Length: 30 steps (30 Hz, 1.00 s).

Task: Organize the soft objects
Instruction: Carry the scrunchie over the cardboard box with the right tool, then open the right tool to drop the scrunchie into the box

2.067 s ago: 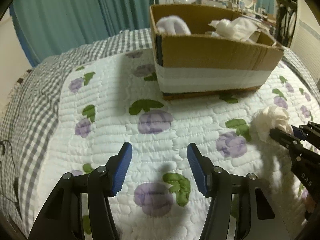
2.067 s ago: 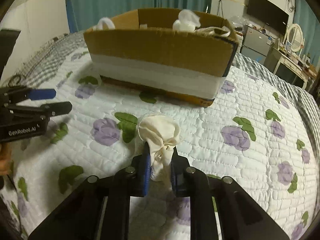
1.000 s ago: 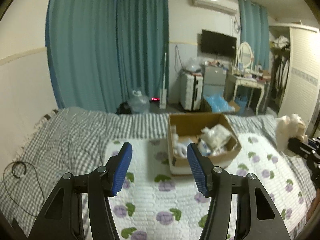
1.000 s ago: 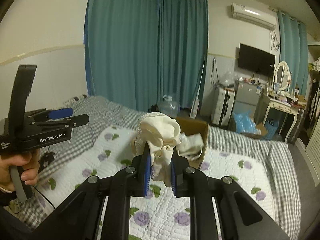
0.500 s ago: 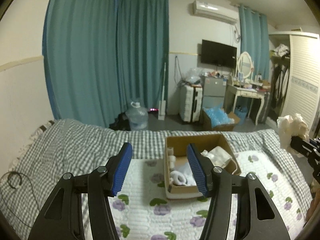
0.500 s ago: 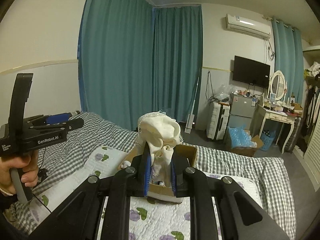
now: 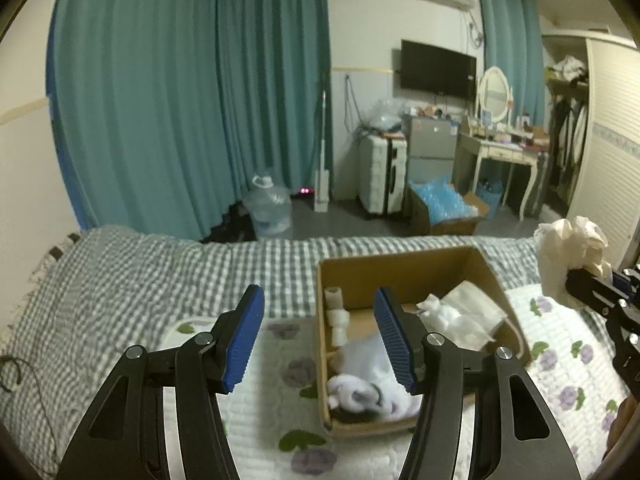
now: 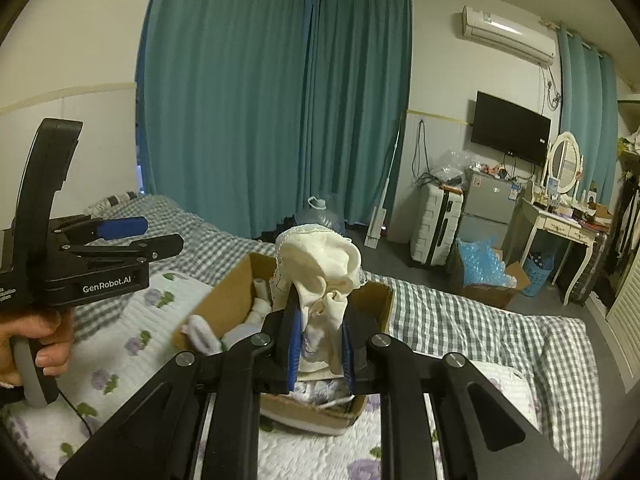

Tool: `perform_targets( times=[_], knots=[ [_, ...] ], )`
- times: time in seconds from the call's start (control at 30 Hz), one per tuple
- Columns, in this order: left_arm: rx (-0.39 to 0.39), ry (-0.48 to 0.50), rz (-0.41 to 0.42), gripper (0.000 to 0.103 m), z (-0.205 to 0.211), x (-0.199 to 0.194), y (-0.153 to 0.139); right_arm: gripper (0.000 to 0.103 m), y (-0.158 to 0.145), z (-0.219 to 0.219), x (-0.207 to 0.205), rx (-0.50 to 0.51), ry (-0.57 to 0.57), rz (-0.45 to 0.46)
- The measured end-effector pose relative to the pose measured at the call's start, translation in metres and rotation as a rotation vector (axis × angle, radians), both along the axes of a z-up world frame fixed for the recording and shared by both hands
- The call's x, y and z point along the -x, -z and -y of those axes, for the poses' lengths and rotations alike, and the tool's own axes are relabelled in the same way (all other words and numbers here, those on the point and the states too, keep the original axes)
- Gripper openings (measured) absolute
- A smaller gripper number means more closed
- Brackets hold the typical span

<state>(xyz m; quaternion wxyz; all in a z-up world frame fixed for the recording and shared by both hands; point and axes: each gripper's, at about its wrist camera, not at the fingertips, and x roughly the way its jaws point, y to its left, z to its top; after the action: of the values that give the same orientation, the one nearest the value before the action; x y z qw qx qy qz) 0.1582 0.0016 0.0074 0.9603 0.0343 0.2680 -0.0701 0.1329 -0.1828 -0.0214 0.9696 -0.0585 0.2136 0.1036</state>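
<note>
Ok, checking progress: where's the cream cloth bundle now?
Clamped in the right hand-held gripper, the cream cloth bundle hangs above the cardboard box on the bed.

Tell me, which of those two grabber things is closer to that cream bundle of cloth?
Right. The right gripper has its fingers clamped on the cream cloth bundle, held above the cardboard box. The left gripper is open and empty, off to its side.

**Mostly cloth and cardboard here**

Cream cloth bundle (image 8: 318, 276) looks soft, crinkly, lace-edged. Cardboard box (image 7: 404, 272) is plain matt brown. Quilt (image 7: 260, 412) is stitched, puffy cotton-looking stuff. The right hand-held gripper (image 8: 319, 350) is matt black plastic with ribbed blue pads (image 8: 294, 344).
</note>
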Motion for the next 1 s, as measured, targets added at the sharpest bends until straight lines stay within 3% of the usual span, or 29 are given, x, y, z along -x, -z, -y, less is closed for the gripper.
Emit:
perform_targets(
  times=[0.27,0.6,0.67,0.73,0.8,0.9,1.0],
  knots=[
    [-0.05,0.003,-0.064,0.056,0.017,-0.046,0.043,0.017,0.048,0.001,-0.061,0.02,-0.003,-0.099],
    [-0.061,0.018,-0.157,0.056,0.03,-0.071,0.078,0.019,0.095,0.0,-0.096,0.042,-0.014,-0.205],
    [-0.063,0.016,-0.158,0.056,0.03,-0.071,0.078,0.025,0.101,0.001,-0.1,0.04,-0.019,-0.22],
    [-0.062,0.015,-0.153,0.056,0.029,-0.071,0.075,0.049,0.102,0.001,-0.099,0.044,-0.023,-0.215],
    [-0.056,0.009,-0.146,0.056,0.028,-0.069,0.07,0.061,0.098,0.001,-0.096,0.051,-0.027,-0.196],
    [-0.047,-0.002,-0.132,0.056,0.025,-0.065,0.061,0.061,0.087,0.001,-0.09,0.063,-0.019,-0.168],
    [-0.035,-0.009,-0.112,0.057,0.02,-0.057,0.048,0.068,0.075,0.0,-0.08,0.063,-0.002,-0.139]
  ],
)
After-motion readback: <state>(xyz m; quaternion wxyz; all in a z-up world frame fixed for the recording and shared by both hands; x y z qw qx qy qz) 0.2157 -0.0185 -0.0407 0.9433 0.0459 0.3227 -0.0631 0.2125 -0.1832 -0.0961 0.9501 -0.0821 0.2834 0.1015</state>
